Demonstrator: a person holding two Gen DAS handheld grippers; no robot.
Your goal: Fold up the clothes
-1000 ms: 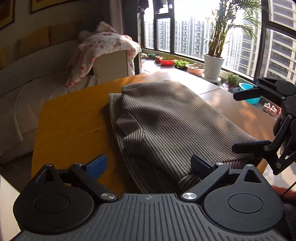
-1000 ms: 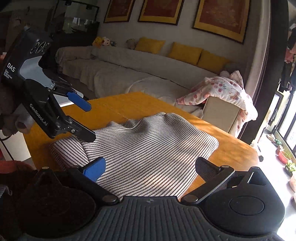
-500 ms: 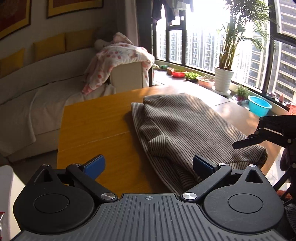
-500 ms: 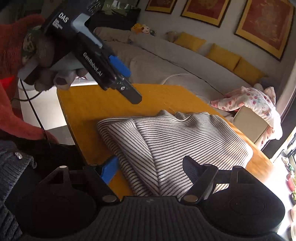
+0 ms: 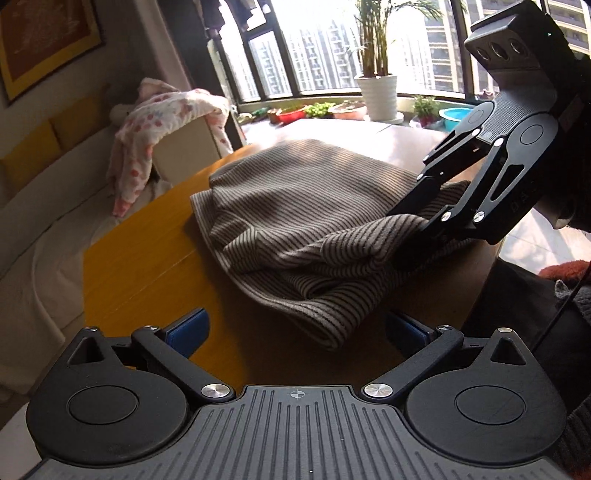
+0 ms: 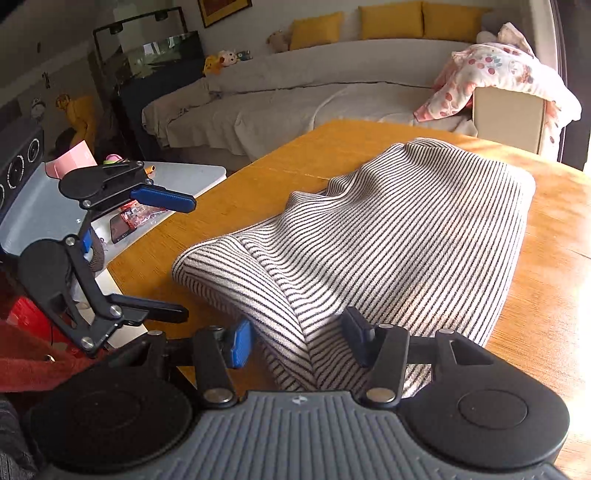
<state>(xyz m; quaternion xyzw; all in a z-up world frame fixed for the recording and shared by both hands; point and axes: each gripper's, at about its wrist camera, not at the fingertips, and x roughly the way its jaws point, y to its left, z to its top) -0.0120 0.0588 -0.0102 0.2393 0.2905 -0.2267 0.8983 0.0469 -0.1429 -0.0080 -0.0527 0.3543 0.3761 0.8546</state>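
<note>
1. A sofa (image 6: pixel 295 99) with yellow cushions (image 6: pixel 391 20) runs along the far wall, beyond the bench (image 6: pixel 280 173).
2. A white side table (image 6: pixel 177 177) stands just beside the bench's left edge, with a phone (image 6: pixel 120 229) lying on it.
3. The left gripper (image 6: pixel 186 258) hangs off the near left corner of the bench; its fingers (image 6: pixel 162 195) are spread wide with nothing between them.
4. A striped sweater (image 6: pixel 406 236) lies folded on the bench, its bulk stretching toward the far right and a rolled fold at its near left end.
5. The right gripper (image 6: pixel 299 347) sits at the sweater's near edge, its fingers (image 6: pixel 240 349) drawn in to a narrow gap on either side of a bunched ridge of the cloth. In the left wrist view the same right gripper (image 5: pixel 417 218) has the cloth lifted into a raised, wrinkled peak at its tips.
6. A flowered blanket (image 6: pixel 506 81) is draped over a chair back (image 6: pixel 509 118) past the far right side of the bench.
7. In the left wrist view, a white potted plant (image 5: pixel 376 96) stands by the windows (image 5: pixel 314 62).
</note>
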